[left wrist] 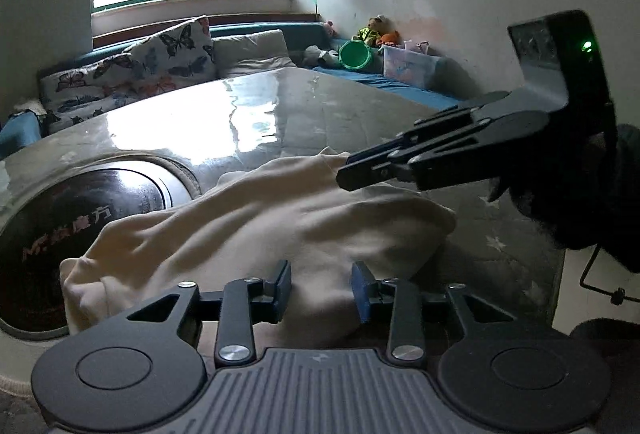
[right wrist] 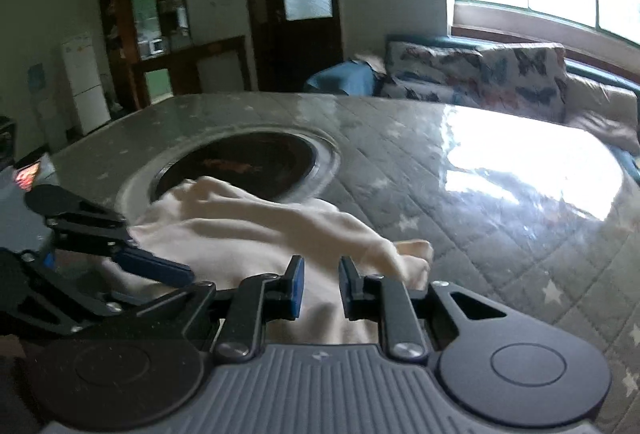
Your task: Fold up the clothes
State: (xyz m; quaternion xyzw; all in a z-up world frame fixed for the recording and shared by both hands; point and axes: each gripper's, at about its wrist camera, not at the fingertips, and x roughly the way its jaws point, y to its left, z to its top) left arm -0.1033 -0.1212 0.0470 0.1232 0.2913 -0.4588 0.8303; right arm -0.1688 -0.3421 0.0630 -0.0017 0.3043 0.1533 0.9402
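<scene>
A cream garment (left wrist: 256, 230) lies crumpled on the grey quilted table (left wrist: 320, 106); it also shows in the right wrist view (right wrist: 248, 234). My left gripper (left wrist: 321, 288) is open and empty, its fingers low over the near edge of the cloth. My right gripper (right wrist: 320, 288) is open too, over the cloth's near right part. From the left wrist view the right gripper (left wrist: 348, 174) reaches in from the right above the garment's far edge. The left gripper (right wrist: 160, 270) shows at the left of the right wrist view, over the cloth.
A round dark inset (left wrist: 80, 218) sits in the table left of the garment, which partly covers it (right wrist: 256, 162). A sofa with butterfly cushions (left wrist: 160, 62) runs behind the table under the window. Toys and a clear box (left wrist: 404, 64) stand at the far right.
</scene>
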